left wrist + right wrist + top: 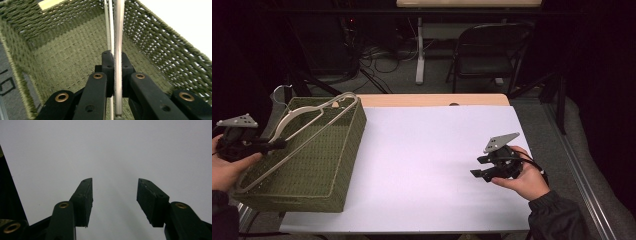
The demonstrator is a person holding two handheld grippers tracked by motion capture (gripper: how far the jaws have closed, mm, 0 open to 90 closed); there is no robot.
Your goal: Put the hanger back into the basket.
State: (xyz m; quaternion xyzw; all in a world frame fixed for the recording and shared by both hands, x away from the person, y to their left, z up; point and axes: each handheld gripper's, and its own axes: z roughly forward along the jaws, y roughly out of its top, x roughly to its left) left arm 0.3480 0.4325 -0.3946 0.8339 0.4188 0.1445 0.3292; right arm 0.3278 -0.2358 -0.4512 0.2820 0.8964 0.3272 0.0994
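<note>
Left gripper [114, 72] clamped on hanger [297, 131] lying across basket [339, 165] at counter's nine o'clock, right gripper [114, 202] idle, jaws apart, at four o'clock: best lowered level, released only once settled inside.

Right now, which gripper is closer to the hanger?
Left. The left gripper is clamped on the hanger over the basket; the right gripper is far across the table, open.

Black hand-held gripper [477, 166] jaws, brass-coloured rivets, grey triangular plates, dark sleeves [557, 215].
</note>
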